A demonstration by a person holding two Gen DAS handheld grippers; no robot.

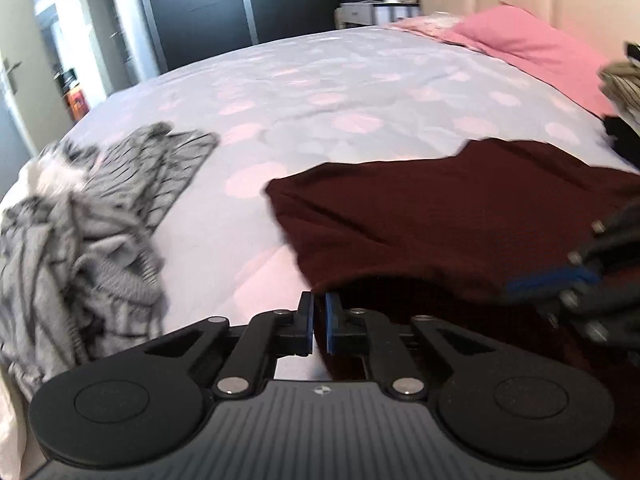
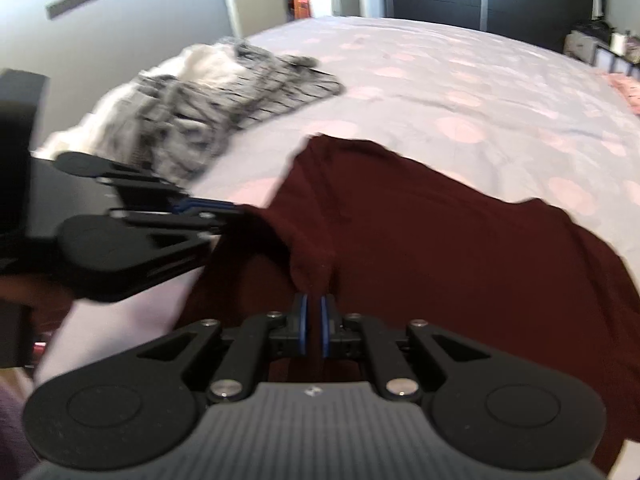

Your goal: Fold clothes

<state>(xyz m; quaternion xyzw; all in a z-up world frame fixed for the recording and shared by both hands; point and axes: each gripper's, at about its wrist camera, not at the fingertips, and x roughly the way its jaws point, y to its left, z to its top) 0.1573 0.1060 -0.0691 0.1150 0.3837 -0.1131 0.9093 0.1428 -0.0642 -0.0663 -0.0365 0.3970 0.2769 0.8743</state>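
Note:
A dark maroon garment [image 1: 440, 216] lies spread on the bed, also in the right wrist view [image 2: 440, 248]. My left gripper [image 1: 319, 300] is shut on its near left edge, and shows in the right wrist view [image 2: 236, 211] at the left, pinching the cloth. My right gripper [image 2: 314, 300] is shut on a raised fold of the same garment's near edge, and shows blurred in the left wrist view [image 1: 560, 280] at the right. Both hold the cloth slightly lifted off the bed.
The bed has a grey cover with pink spots [image 1: 320, 100]. A crumpled grey striped heap of clothes [image 1: 92, 220] lies to the left, also in the right wrist view [image 2: 224, 100]. Pink pillows [image 1: 532, 48] and a small stack of clothes [image 1: 624, 92] are at the right.

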